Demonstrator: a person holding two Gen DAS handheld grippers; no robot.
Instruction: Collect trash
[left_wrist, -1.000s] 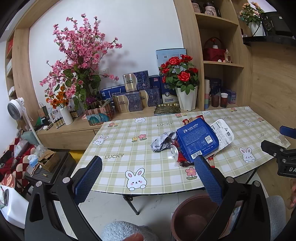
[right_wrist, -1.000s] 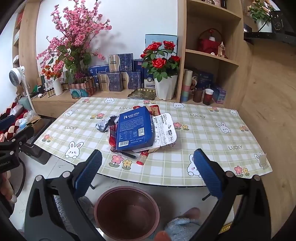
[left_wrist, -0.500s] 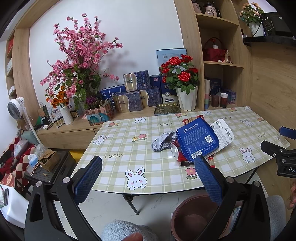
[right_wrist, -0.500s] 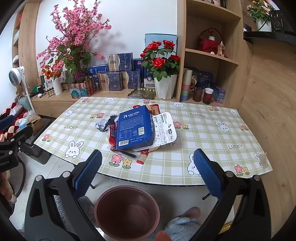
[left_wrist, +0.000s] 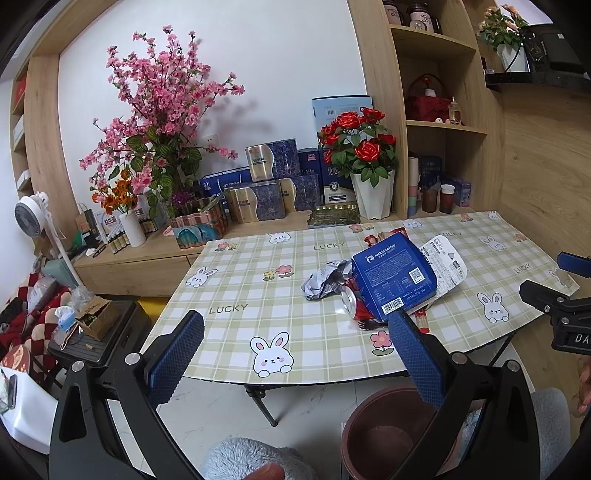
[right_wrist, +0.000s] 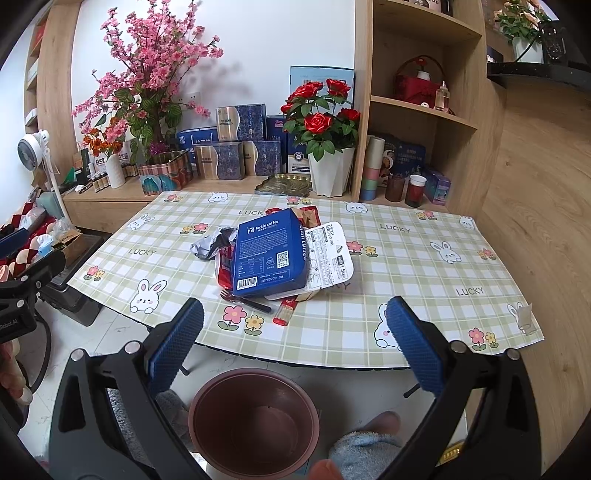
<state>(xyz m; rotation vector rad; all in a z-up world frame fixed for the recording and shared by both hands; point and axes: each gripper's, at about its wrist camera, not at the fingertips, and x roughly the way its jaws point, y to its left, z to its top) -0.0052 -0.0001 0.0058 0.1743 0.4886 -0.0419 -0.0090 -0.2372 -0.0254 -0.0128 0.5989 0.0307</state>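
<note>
Progress: we judge the collecting not yet begun; every piece of trash we can see lies on the tabletop, and the brown bin on the floor below its near edge looks empty.
Trash pile: it sits near the middle of the tabletop. A blue coffee box lies on top, over a white printed lid and a red wrapper.
Loose pieces: crumpled paper touches the pile's left side; a dark plastic fork and a red sachet lie just in front of it. From the left wrist view we also see a drink can tucked under the box.
Left gripper: jaws spread wide, holding nothing, held back from the tabletop's near edge.
Right gripper: jaws likewise spread and empty, hovering above the bin and facing the pile.
Left to do: by our reading, everything. Each item must be picked up and dropped into the bin, the box likely first, since it covers the rest.
</note>
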